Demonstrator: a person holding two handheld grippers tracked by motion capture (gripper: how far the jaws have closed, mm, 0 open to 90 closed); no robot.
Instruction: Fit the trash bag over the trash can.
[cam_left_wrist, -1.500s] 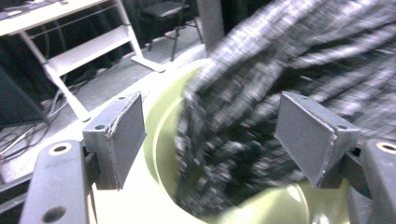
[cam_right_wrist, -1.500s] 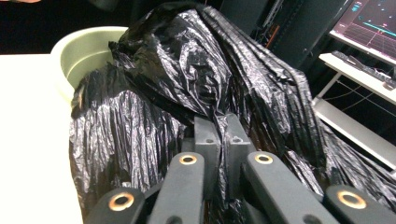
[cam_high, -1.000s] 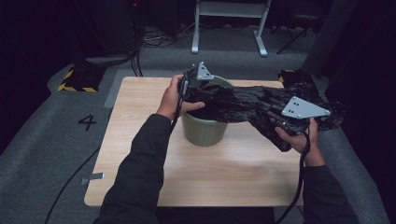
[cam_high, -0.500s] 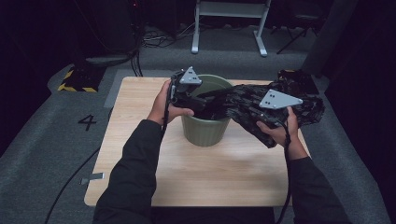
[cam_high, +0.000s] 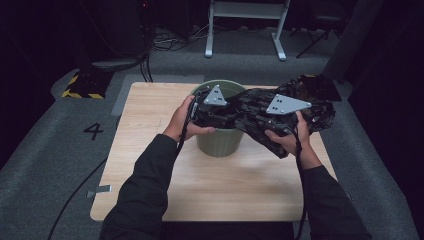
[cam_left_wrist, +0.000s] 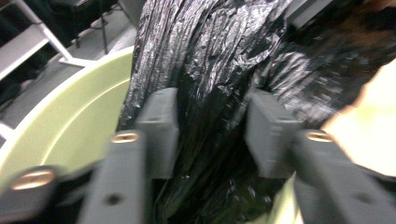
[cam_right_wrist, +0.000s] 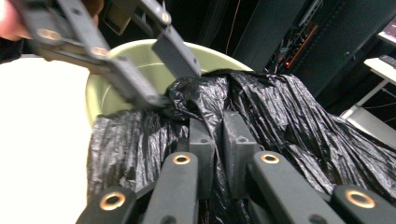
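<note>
High view: my left gripper (cam_high: 216, 107) sits over the rim of the green bin (cam_high: 219, 140), which stands mid-table, nearer the far edge. The black bin bag (cam_high: 260, 112) stretches from the bin's mouth toward the table's right edge, lifted off the wood. My right gripper (cam_high: 282, 120) holds the bag's right part.

Left gripper view: jaws have just been closing, now about half apart w/ a gathered fold of bag (cam_left_wrist: 210, 60) between them; can't tell if the pads press it.

Right gripper view: jaws narrow, pinching a bag fold (cam_right_wrist: 280, 112), bin (cam_right_wrist: 100, 93) beyond.
</note>
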